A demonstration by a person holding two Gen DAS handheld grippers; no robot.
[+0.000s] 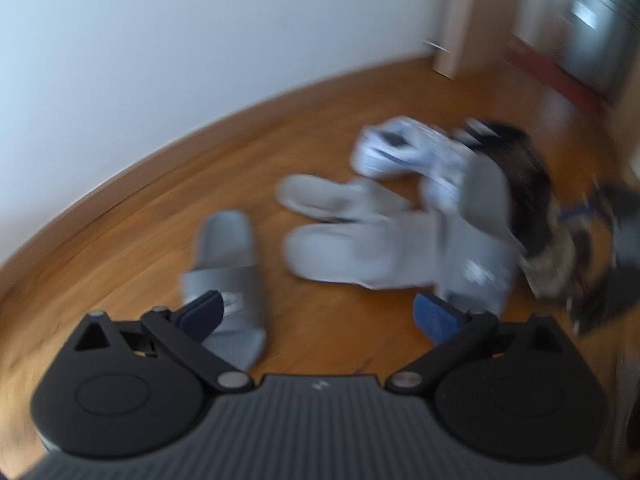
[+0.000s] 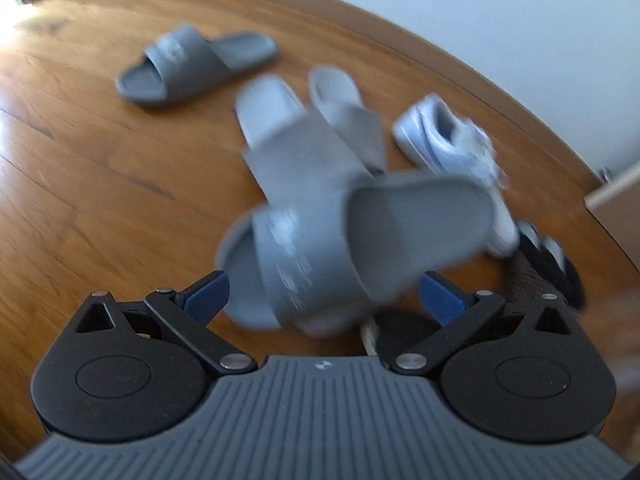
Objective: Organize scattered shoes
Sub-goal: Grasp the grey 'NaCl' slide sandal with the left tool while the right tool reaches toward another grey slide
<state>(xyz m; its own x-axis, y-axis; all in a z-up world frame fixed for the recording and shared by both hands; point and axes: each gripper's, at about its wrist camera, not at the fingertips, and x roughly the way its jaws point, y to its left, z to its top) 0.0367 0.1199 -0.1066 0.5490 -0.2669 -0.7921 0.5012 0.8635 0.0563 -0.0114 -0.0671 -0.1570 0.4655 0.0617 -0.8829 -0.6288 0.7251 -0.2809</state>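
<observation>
**A:** Shoes first, nearest ones — what sits by the claws?

**B:** Under the right gripper, a grey slide lies on top of the heap, between the spread fingers but not gripped; I see no contact with either blue pad. The left gripper is spread wide too, holding nothing. Its left pad overlaps a lone grey slide, though whether it touches, I cannot tell.

**A:** And beyond the top slide?

**B:** Just behind it are two pale slides, side by side and partly under it. To their right, towards the wall, is a white sneaker. A dark shoe lies right of the top slide, near the wooden floor's edge. Farthest off, well apart to the left, is the lone slide.

**A:** So which step is this?

**B:** My judgement: nothing is sorted yet, and both claws are approaching for a first pick. The blur suggests motion.

**A:** Next move?

**B:** Probably lowering the right claw over the top slide's strap and closing there. Lifting it clear would free the pair beneath, and it looks like a match for the lone one.
</observation>
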